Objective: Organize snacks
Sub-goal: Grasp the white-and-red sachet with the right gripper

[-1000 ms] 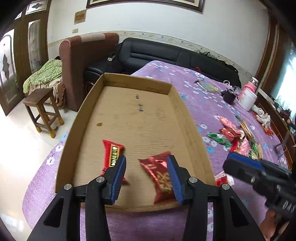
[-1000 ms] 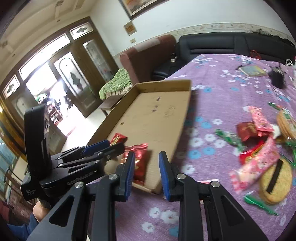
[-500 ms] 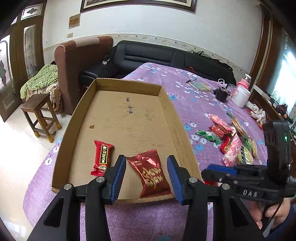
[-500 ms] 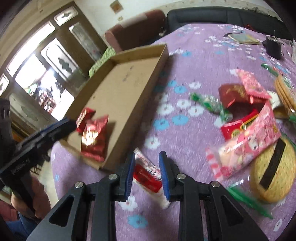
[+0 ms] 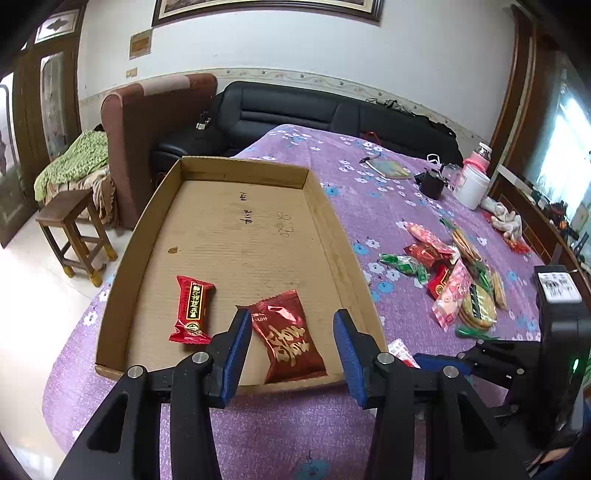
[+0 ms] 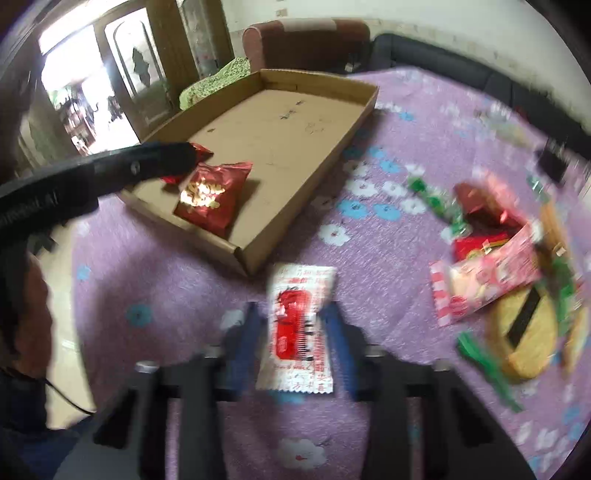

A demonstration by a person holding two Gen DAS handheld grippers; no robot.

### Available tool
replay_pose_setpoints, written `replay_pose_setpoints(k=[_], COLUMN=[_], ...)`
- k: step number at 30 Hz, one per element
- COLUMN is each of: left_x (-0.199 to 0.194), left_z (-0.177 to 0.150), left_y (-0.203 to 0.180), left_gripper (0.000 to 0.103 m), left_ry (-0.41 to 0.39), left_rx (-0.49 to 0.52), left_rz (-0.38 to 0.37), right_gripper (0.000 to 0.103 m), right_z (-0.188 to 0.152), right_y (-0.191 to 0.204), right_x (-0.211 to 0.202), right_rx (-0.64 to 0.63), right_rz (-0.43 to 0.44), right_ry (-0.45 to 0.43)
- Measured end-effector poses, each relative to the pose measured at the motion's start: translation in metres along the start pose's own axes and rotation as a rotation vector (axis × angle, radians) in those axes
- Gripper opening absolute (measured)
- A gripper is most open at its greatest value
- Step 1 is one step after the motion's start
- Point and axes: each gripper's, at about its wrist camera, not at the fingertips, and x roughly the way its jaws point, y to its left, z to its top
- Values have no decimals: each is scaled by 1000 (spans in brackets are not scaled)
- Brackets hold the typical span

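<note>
Right gripper (image 6: 291,334), motion-blurred, its fingers spread around a white-and-red snack packet (image 6: 298,325) on the counter (image 6: 369,258); contact unclear. Left gripper (image 5: 291,347) open above the cardboard tray (image 5: 343,243), partly hiding its dark-red pouch (image 5: 286,338).

Cardboard tray (image 5: 332,236) on tablecloth (image 5: 388,206); two snack packets (image 5: 288,336) inside, near end. Loose snack pile (image 5: 454,280) right of tray. Single packet (image 6: 299,325) just off tray's near-right corner.

Wall: I see white plaster (image 5: 295,48) with a framed picture (image 5: 266,9).
Seating: black sofa (image 5: 314,114), brown armchair (image 5: 147,122).
Floor: pale tiles (image 5: 33,295), wooden stool (image 5: 74,229).
Light: daylight through glazed doors (image 6: 85,74).
</note>
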Motion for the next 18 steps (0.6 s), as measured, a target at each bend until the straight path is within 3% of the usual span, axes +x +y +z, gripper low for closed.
replay_pose_setpoints(k=[1, 6, 9, 16, 18], left_x=[0, -3, -3, 13, 25], left_z=[0, 1, 1, 0, 0], left_y=[-1, -12, -28, -85, -107], left_gripper=[49, 49, 49, 49, 54], left_ry=[0, 3, 9, 75, 115], left_rx=[2, 15, 51, 143, 182], left_rz=[0, -15, -38, -130, -165], right_gripper=[22, 22, 22, 21, 21], right_z=[-2, -10, -16, -43, -51], right_y=[0, -28, -66, -171, -187], right_x=[-2, -28, -55, -96, -92], right_rx=[2, 91, 189, 462, 511], right_rz=[2, -20, -44, -189, -157], right_ry=[-5, -86, -158, -340, -352])
